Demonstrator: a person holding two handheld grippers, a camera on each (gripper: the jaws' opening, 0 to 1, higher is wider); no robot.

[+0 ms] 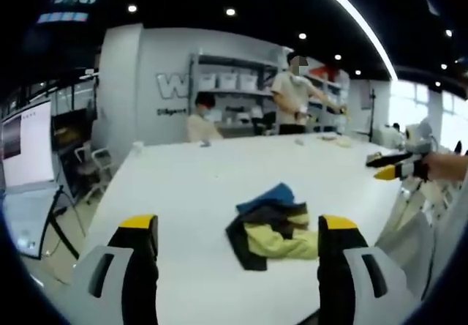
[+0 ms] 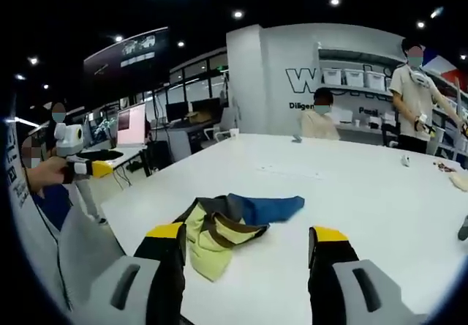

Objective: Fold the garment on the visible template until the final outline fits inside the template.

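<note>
A crumpled garment (image 1: pixel 272 228) in blue, black and yellow-green lies bunched on the white table (image 1: pixel 205 186), just ahead of my left gripper (image 1: pixel 238 224). Its jaws stand wide open with nothing between them. In the right gripper view the same garment (image 2: pixel 227 224) lies close in front of my right gripper (image 2: pixel 248 234), also wide open and empty. Both grippers hover above the table, apart from the cloth. The right gripper (image 1: pixel 395 165) comes into the left gripper view from the right, held in a hand. The left gripper (image 2: pixel 93 167) shows at the left of the right gripper view.
Across the table a person (image 2: pixel 320 120) sits and another person (image 2: pixel 417 94) stands before storage shelves (image 1: pixel 227 83). Small items (image 1: pixel 329 139) lie on the table's far side. Monitors (image 2: pixel 131 124) and desks stand beyond the table's edge.
</note>
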